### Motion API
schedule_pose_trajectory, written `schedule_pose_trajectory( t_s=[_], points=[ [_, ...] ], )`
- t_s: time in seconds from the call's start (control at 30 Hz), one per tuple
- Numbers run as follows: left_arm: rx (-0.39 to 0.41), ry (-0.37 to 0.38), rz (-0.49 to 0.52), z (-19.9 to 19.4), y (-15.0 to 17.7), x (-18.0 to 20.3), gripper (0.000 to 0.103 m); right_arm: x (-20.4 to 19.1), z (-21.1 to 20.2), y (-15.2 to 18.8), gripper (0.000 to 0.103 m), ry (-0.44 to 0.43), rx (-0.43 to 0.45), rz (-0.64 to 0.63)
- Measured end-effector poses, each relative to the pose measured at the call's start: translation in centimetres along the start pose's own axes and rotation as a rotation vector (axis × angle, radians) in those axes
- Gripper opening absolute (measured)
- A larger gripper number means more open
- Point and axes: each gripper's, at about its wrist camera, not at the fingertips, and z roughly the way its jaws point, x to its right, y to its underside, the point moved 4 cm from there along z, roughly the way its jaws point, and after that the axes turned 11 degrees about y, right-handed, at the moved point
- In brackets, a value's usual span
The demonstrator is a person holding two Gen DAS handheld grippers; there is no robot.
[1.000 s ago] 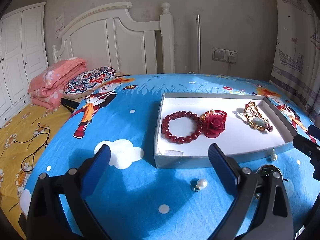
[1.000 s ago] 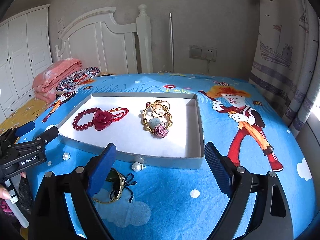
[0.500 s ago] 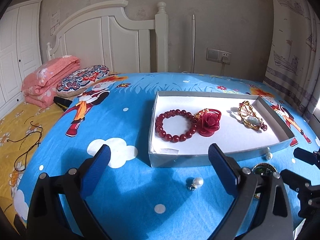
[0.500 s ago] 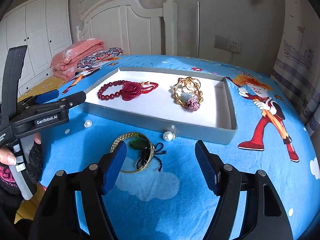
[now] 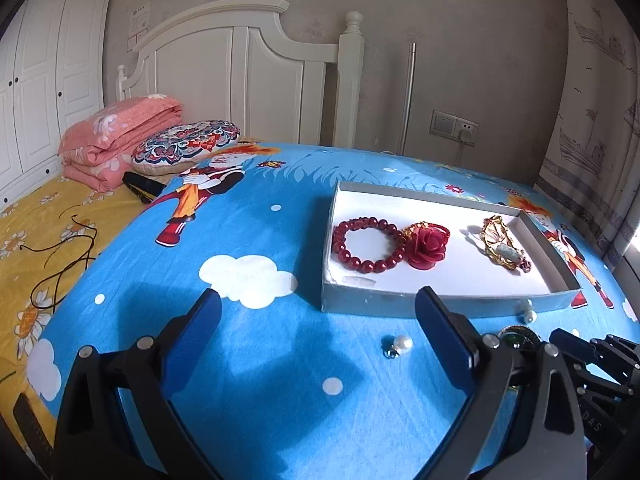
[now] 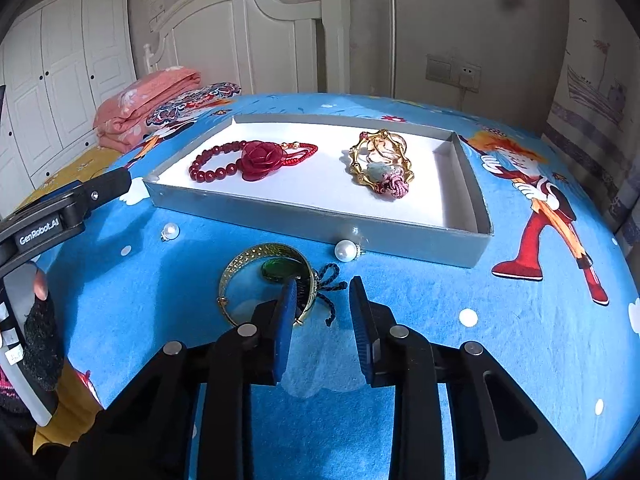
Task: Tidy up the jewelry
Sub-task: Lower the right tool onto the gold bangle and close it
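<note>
Jaws of the right gripper (image 6: 322, 292) are being narrowed, having just been closing from wide; the rim of the gold bangle (image 6: 244, 264) is being straddled, left pad inside the ring, right pad outside, a gap still showing, so no firm hold is being claimed; its dark cord (image 6: 330, 284) is lying between the pads. Jaws of the left gripper (image 5: 316, 312) are being held wide, nothing between them. Two pearl earrings (image 6: 346, 250) are lying loose on the blue bedsheet (image 6: 480, 340) beside the grey tray (image 6: 320, 220); red bead bracelet (image 6: 216, 164), rose piece (image 6: 260, 154) and gold pendant (image 6: 380, 160) are already lying inside; a lift of the bangle is being judged next.
</note>
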Motion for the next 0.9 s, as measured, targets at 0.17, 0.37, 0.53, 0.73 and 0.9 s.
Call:
schedule_pose_trajectory(
  t_s=[0.17, 0.37, 0.53, 0.73, 0.9],
  points=[
    [-0.039, 0.038, 0.070, -1.2, 2.9, 2.0, 0.074, -0.8, 0.4, 0.3, 0.021, 0.007, -0.013, -0.012],
    [-0.071, 0.030, 0.105, -1.1, 5.7, 2.4, 0.062, -1.2, -0.8, 0.1, 0.010, 0.014, 0.030, -0.040],
    [-0.077, 0.010, 0.078, -1.2, 6.1, 1.0, 0.062, -1.1, -1.7, 0.0, 0.010, -0.030, 0.043, -0.018],
    [-0.085, 0.006, 0.077, -1.4, 6.4, 0.8, 0.062, -1.0, -4.0, 0.4, 0.010, -0.047, 0.080, -0.036],
    [-0.085, 0.060, 0.125, -1.7, 6.1, 2.8, 0.062, 0.9, -4.1, 1.5, 0.010, -0.006, 0.059, -0.020]
  ],
)
